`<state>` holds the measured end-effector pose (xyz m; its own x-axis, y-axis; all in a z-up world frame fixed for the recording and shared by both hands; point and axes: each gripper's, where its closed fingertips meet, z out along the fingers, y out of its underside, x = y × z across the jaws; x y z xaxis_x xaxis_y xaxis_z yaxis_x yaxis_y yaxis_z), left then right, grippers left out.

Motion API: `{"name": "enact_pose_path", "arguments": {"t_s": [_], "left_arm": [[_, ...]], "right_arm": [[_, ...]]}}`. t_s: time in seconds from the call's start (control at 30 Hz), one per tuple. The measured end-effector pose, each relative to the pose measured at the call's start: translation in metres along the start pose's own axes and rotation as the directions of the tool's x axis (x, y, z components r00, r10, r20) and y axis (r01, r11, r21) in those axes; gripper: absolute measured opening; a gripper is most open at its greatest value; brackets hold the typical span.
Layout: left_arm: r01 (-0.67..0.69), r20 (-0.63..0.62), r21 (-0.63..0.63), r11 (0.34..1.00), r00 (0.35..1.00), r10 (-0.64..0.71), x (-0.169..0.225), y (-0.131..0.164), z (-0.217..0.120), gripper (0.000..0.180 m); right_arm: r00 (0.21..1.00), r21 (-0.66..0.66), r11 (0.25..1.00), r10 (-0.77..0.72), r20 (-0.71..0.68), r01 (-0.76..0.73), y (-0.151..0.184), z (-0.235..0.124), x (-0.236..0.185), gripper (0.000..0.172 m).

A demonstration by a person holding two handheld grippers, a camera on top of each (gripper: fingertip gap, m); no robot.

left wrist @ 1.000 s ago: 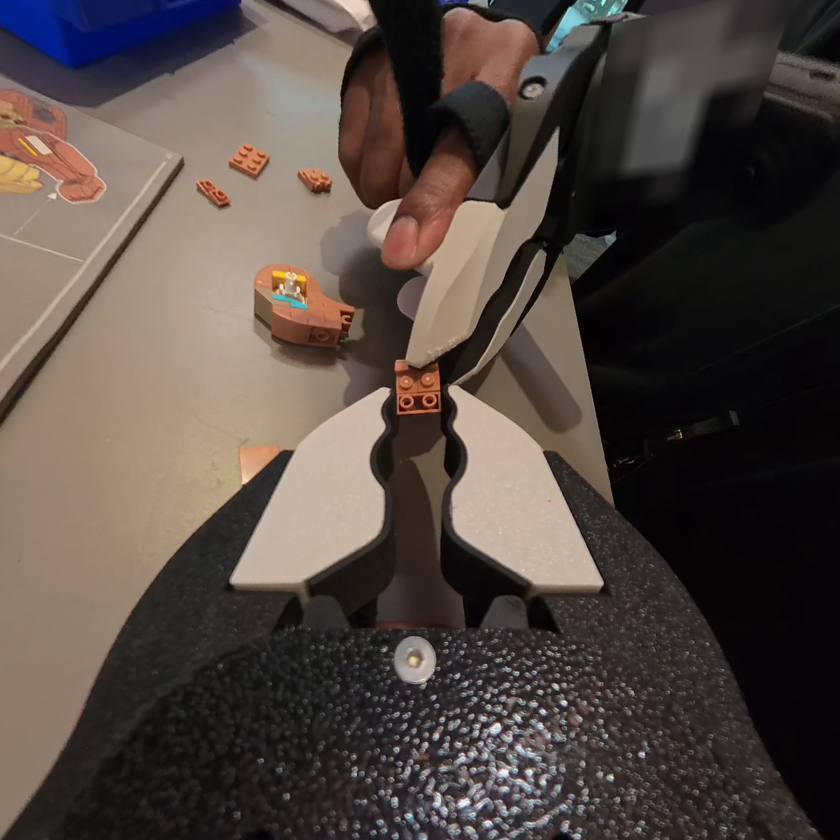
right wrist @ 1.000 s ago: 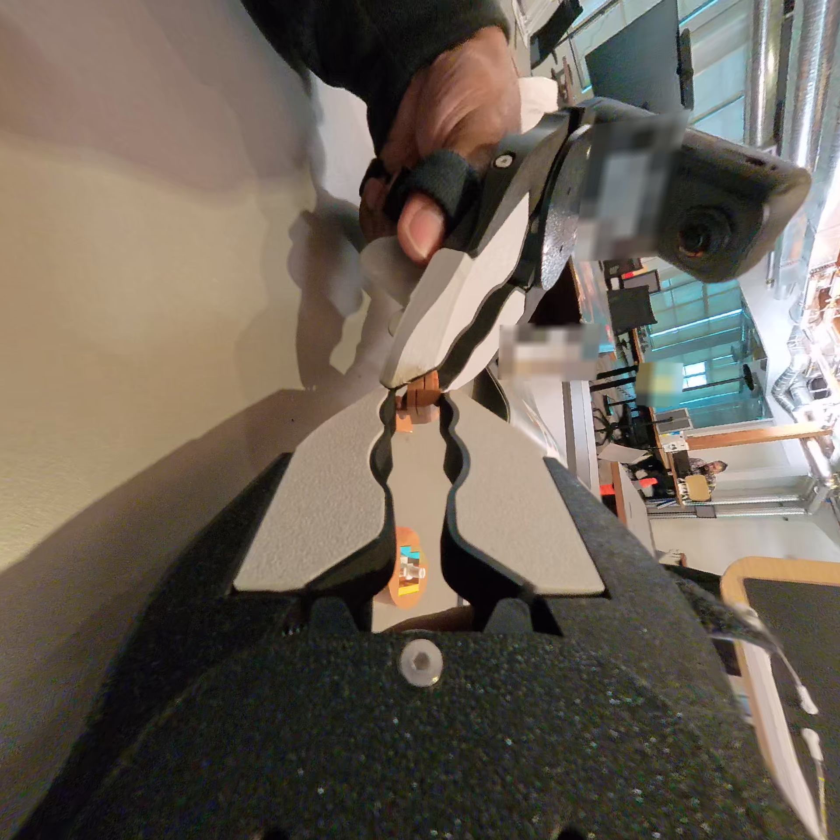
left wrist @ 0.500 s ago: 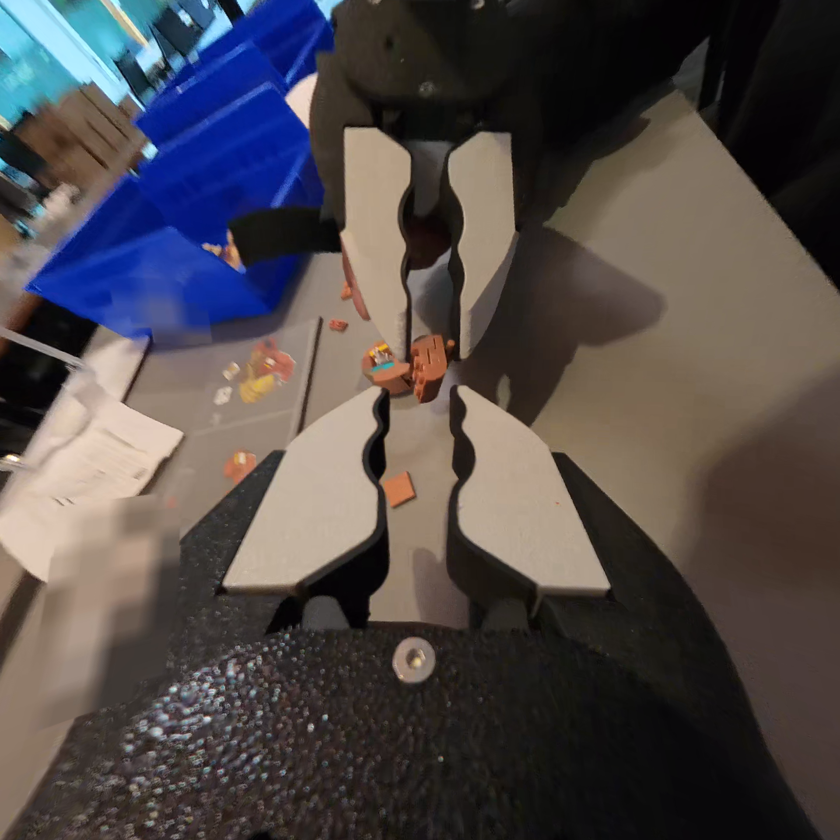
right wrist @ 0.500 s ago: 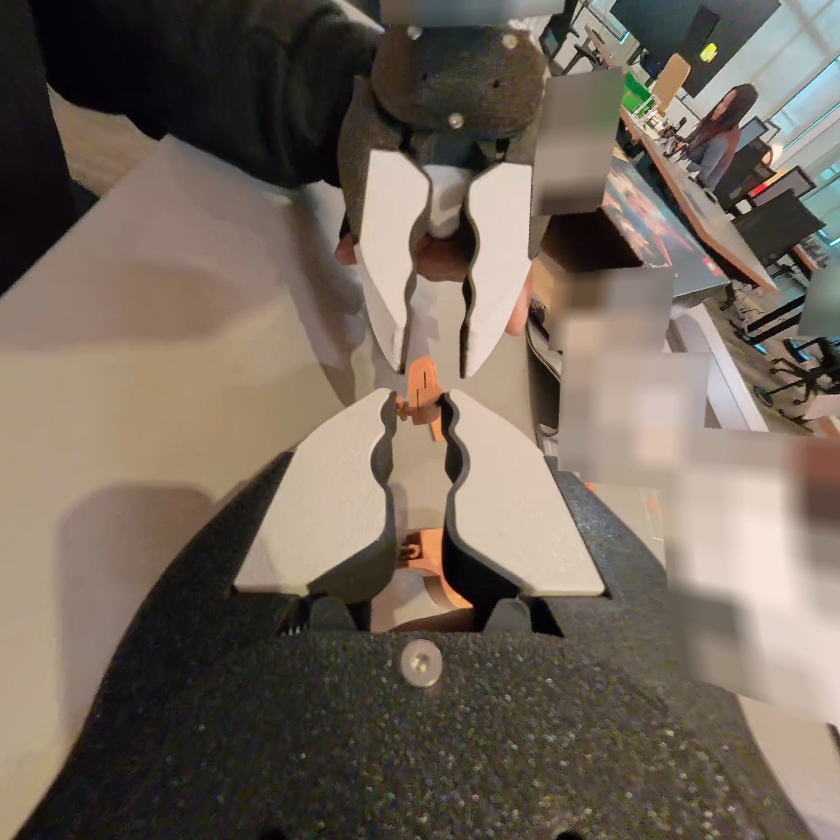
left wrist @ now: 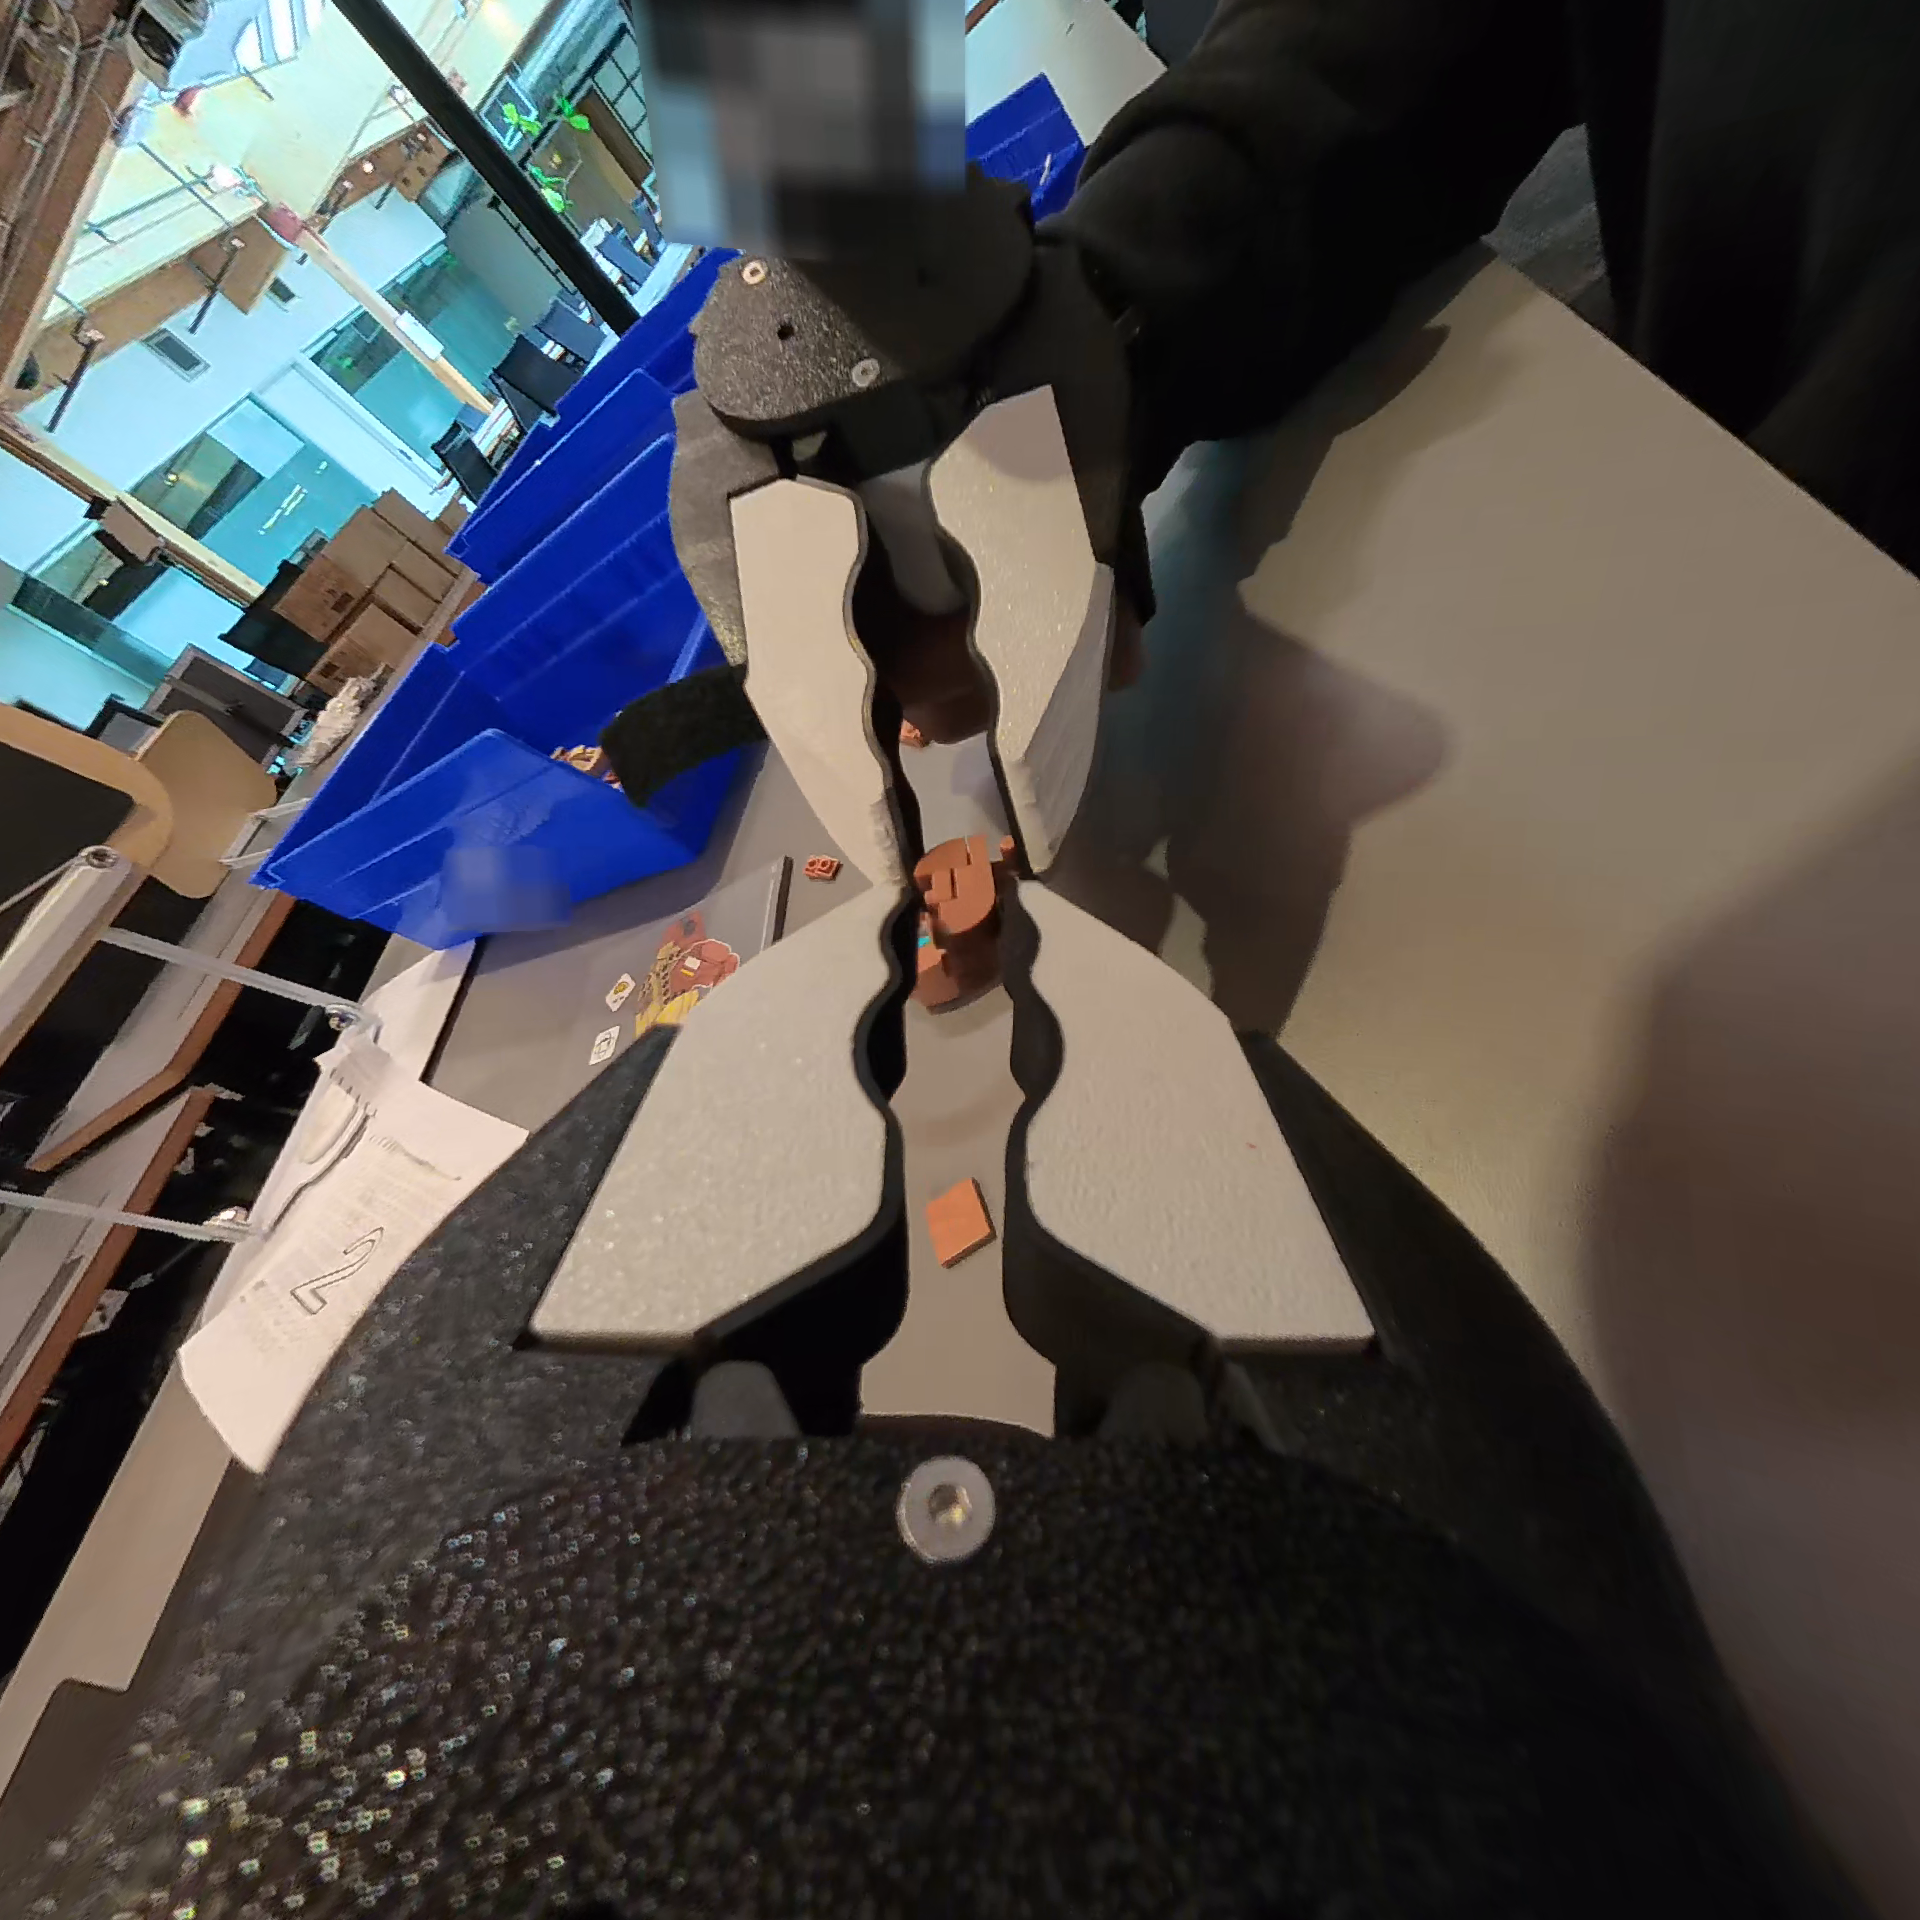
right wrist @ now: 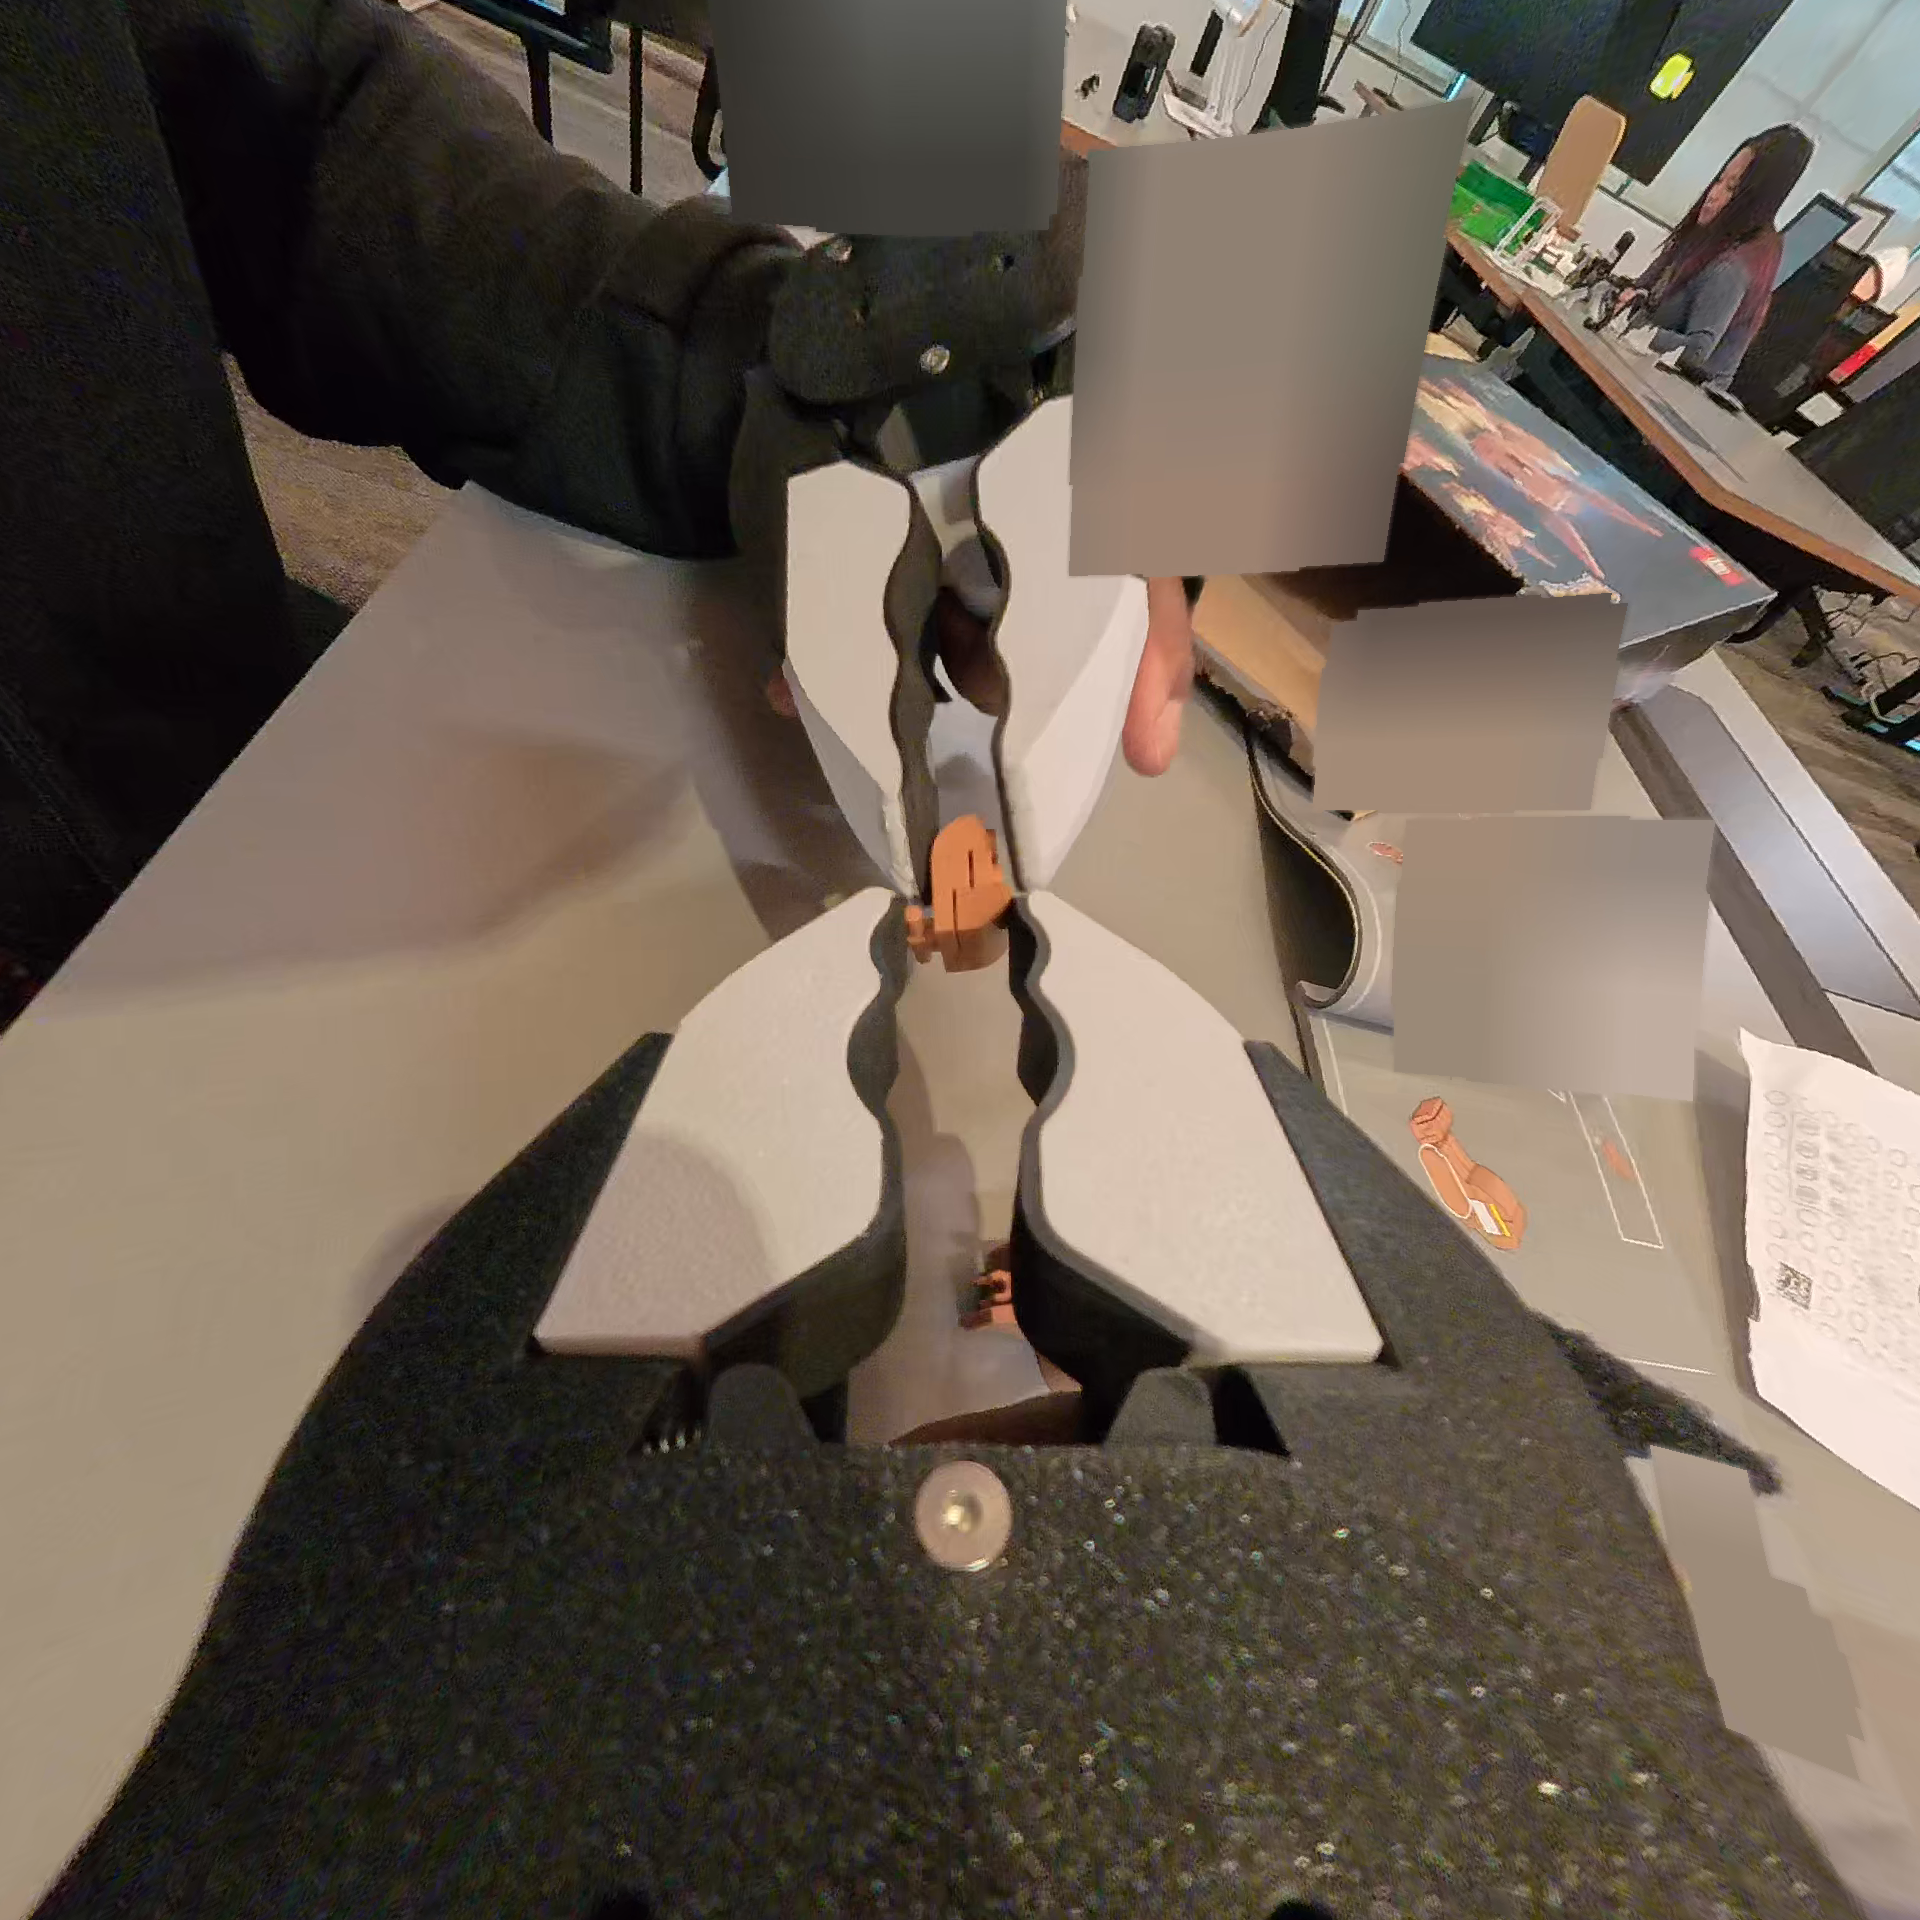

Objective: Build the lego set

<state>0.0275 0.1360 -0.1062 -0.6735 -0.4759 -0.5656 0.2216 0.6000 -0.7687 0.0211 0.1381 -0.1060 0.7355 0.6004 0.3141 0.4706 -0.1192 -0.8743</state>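
Note:
My two grippers meet tip to tip above the grey table [left wrist: 1507,727]. A small brown brick assembly [left wrist: 956,925] with a bit of teal on it sits between both pairs of fingertips. My left gripper [left wrist: 958,935] is shut on its near end. My right gripper [left wrist: 961,862] comes from the far side and is shut on its other end. In the right wrist view the same assembly [right wrist: 961,904] looks orange-brown, held in my right gripper [right wrist: 958,925] with the left gripper [right wrist: 961,873] closed on it from opposite.
A flat brown tile [left wrist: 959,1221] and a small brown brick [left wrist: 822,865] lie on the table. Blue bins [left wrist: 499,821], an instruction booklet [left wrist: 665,977] and a white paper sheet [left wrist: 343,1226] are to the left. A set box [right wrist: 1558,499] lies at the far right. Both grippers' tips are close together, under 4 cm apart. The flat brown tile [left wrist: 959,1221] is about 9 cm from both grippers' fingertips.
A second ago my left gripper held a small brown brick against the right one's tips. Its jaws then opened and drew back. Now they have closed on the assembly that the right gripper holds.

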Motion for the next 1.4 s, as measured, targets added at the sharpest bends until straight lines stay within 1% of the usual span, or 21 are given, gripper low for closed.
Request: {"name": "enact_pose_path", "arguments": {"t_s": [0.07, 0.17, 0.3, 0.67, 0.87, 0.93, 1.03, 1.07, 1.13, 1.2, 1.4], "left_arm": [[-0.001, 0.007, 0.001, 1.0, 1.0, 0.001, 0.0, 0.0, 0.001, 0.013], [0.035, -0.009, 0.007, 0.999, 0.999, -0.035, 0.0, 0.0, 0.0, 0.012], [0.09, -0.039, 0.041, 0.995, 0.995, -0.088, 0.001, -0.004, -0.002, 0.012], [0.173, -0.057, 0.132, 0.976, 0.984, -0.167, -0.001, -0.013, -0.004, 0.011], [0.215, -0.029, 0.181, 0.96, 0.976, -0.214, -0.008, -0.018, -0.003, 0.011], [0.226, -0.008, 0.205, 0.952, 0.973, -0.229, -0.013, -0.02, -0.004, 0.011], [0.245, 0.003, 0.212, 0.946, 0.968, -0.251, -0.018, -0.02, -0.005, 0.011], [0.255, -0.004, 0.217, 0.942, 0.965, -0.261, -0.018, -0.019, -0.005, 0.011], [0.284, -0.017, 0.243, 0.928, 0.957, -0.289, -0.019, -0.02, -0.007, 0.011], [0.32, -0.03, 0.283, 0.904, 0.945, -0.325, -0.022, -0.024, -0.011, 0.011], [0.332, -0.052, 0.298, 0.895, 0.942, -0.332, -0.021, -0.027, -0.011, 0.011]], "right_arm": [[1.0, 0.0, 1.0, 0.002, -0.004, -0.002, 0.0, 0.0, 0.001, 0.018], [1.0, 0.006, 1.0, 0.011, -0.004, -0.011, -0.001, 0.0, 0.001, 0.018], [1.0, 0.019, 1.0, 0.006, -0.003, -0.006, -0.004, 0.0, -0.001, 0.018], [1.0, 0.062, 0.998, 0.008, -0.005, -0.008, -0.013, -0.004, 0.0, 0.017], [0.999, 0.086, 0.996, 0.004, -0.037, -0.001, -0.017, -0.008, 0.006, 0.017], [0.997, 0.117, 0.993, -0.011, -0.077, 0.02, -0.022, -0.011, 0.009, 0.017], [0.988, 0.116, 0.991, -0.047, -0.146, 0.064, -0.023, -0.012, 0.015, 0.019], [0.985, 0.112, 0.991, -0.051, -0.163, 0.07, -0.023, -0.012, 0.017, 0.023], [0.985, 0.097, 0.993, -0.048, -0.164, 0.065, -0.019, -0.011, 0.018, 0.03], [0.984, 0.082, 0.994, -0.053, -0.167, 0.068, -0.016, -0.01, 0.018, 0.03], [0.987, 0.105, 0.993, -0.043, -0.157, 0.06, -0.019, -0.01, 0.016, 0.023]]}}
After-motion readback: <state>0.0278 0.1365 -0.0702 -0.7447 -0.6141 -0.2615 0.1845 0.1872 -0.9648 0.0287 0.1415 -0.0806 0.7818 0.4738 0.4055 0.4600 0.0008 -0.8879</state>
